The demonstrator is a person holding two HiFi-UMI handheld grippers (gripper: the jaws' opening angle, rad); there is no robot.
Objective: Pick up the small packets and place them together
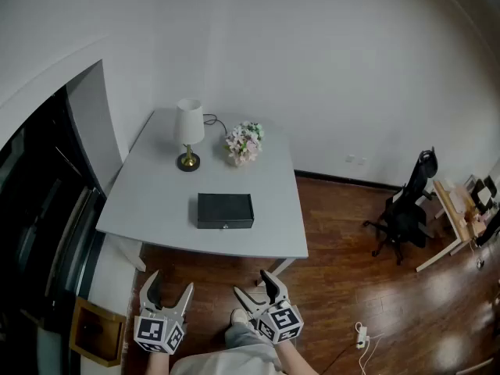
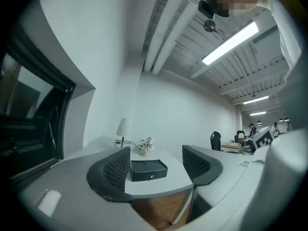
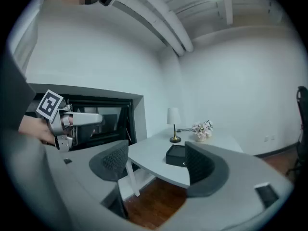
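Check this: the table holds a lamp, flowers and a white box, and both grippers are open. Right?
No: the box is black, not white, as the head view shows. The table does hold the lamp and flowers, and the left gripper and right gripper are open.

Box [image 1: 225,210] lies on table [image 1: 156,186], near its front edge. Behind box, on table: lamp [image 1: 188,131] to left, flowers [image 1: 244,143] to right. Chair [image 1: 405,213] stands well right of box. Left gripper [image 1: 170,283] and right gripper [image 1: 252,283] are before box, off table.
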